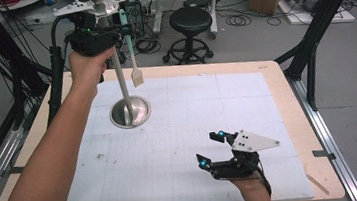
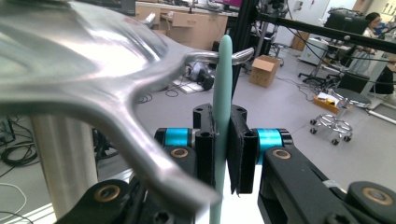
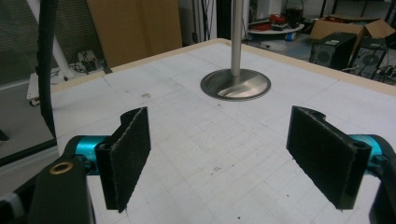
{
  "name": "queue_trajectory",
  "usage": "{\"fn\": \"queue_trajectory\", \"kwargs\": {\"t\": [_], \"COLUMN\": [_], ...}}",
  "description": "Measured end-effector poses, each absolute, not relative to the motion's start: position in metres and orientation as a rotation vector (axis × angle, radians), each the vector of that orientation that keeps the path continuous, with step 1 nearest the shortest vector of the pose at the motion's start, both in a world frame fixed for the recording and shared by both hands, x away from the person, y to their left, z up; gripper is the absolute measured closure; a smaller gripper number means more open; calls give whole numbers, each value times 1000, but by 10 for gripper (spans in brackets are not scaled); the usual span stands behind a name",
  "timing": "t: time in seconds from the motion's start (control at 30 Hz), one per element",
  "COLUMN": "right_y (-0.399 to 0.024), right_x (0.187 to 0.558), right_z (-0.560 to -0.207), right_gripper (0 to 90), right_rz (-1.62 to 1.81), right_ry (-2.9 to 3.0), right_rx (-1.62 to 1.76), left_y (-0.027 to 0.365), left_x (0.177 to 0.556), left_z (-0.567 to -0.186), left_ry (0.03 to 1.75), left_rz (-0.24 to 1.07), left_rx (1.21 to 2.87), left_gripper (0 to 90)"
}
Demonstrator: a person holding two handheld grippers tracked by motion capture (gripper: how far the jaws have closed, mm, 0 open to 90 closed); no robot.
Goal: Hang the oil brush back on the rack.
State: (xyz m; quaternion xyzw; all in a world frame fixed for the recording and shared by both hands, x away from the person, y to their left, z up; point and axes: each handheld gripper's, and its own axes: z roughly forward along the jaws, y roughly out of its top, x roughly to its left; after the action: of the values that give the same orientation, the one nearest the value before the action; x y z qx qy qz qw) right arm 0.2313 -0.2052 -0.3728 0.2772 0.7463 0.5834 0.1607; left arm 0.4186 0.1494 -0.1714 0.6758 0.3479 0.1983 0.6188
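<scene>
While left gripper (image 1: 118,32) pinches brush (image 1: 131,55), steel stand (image 1: 130,110) crowds it.

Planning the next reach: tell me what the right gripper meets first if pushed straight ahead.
Likely the stand's round base, with its pole rising from it. The open right gripper points at it across bare table; depth is uncertain.

Black grippers (image 1: 219,149), cyan-barrelled jaws

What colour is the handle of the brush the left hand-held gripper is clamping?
Pale mint green; the brush handle shows best in the left gripper view.
</scene>
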Motion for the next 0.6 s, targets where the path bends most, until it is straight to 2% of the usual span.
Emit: {"fn": "queue_trajectory", "kwargs": {"t": [0.1, 0.17, 0.27, 0.37, 0.4, 0.47, 0.53, 0.6], "right_y": [-205, -206, -206, -208, -208, -209, -210, -210], "right_x": [231, 231, 232, 232, 232, 232, 232, 232], "right_z": [-373, -373, -373, -373, -373, -373, -373, -373], "right_gripper": [209, 209, 209, 209, 209, 209, 209, 209], "right_rz": [1667, 1672, 1679, 1684, 1684, 1688, 1697, 1704], "right_ry": [2133, 2132, 2128, 2123, 2123, 2117, 2111, 2107], "right_rx": [792, 791, 790, 799, 799, 802, 808, 815], "left_y": [152, 154, 159, 164, 166, 174, 182, 191], "left_x": [417, 416, 415, 410, 407, 398, 391, 384], "left_z": [-172, -173, -177, -180, -180, -186, -192, -199], "left_ry": [794, 798, 799, 807, 806, 772, 751, 729], "left_rz": [446, 443, 413, 414, 423, 429, 425, 414], "left_rx": [1555, 1558, 1553, 1547, 1548, 1527, 1510, 1493], "left_gripper": [819, 781, 703, 574, 574, 495, 470, 409]}}
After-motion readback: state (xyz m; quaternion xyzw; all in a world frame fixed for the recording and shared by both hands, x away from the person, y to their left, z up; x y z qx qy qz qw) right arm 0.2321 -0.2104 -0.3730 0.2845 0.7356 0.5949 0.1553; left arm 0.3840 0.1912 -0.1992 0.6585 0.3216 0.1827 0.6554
